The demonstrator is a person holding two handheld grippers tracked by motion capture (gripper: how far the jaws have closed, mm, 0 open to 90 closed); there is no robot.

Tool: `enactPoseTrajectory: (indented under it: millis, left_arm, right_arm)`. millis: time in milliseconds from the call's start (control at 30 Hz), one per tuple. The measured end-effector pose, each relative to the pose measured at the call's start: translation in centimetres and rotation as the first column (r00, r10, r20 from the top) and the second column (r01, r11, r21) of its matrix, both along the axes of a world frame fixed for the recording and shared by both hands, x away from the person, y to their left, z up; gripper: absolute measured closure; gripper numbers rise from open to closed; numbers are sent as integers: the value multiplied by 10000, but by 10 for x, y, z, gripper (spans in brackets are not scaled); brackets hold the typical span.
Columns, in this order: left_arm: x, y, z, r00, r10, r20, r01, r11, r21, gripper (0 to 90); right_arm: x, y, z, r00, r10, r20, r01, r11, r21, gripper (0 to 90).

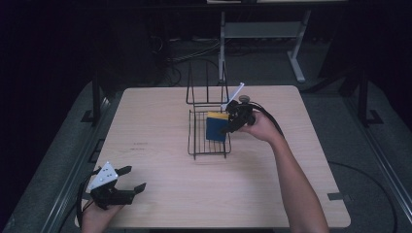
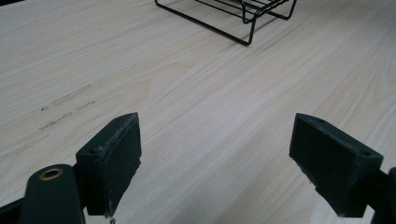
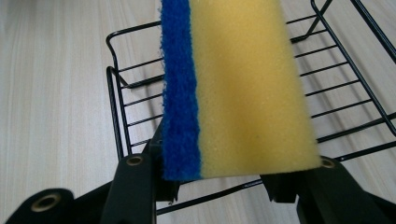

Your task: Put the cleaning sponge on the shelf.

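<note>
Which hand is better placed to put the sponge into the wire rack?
The right. Its gripper already holds the sponge over the wire rack. The left gripper is open, far away at the table's near edge.

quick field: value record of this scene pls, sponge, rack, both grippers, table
sponge: yellow foam with a blue scrub layer, held on edge over the rack
rack: black wire, low tray with an upright back frame, standing mid-table
right gripper: shut on the sponge, poised over the rack's tray
left gripper: open, nothing between the jaws, near the table's front left corner
table: light wood top
contact: whether the sponge touches the rack's wires cannot be told
</note>
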State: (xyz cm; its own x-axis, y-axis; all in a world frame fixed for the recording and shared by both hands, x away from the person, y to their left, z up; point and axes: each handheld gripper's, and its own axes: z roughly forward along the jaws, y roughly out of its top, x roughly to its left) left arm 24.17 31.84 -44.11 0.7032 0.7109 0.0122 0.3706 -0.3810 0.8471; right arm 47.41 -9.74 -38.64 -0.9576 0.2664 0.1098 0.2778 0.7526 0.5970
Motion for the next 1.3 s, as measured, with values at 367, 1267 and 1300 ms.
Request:
enactPoseTrajectory:
  millis: [367,1267,1300]
  left_arm:
    - [0,0,0,10000,4,-16,-4,10000,-11,163]
    - [1,-1,-1,10000,-15,-41,15,10000,33,163]
    - [1,-1,-1,10000,-12,-47,13,10000,35,162]
  right_arm:
    - [0,0,0,10000,-2,-9,2,10000,-65,501]
    - [-6,-1,4,9998,-101,155,104,9997,-199,348]
    - [-6,-1,4,9998,-96,156,99,9997,-201,338]
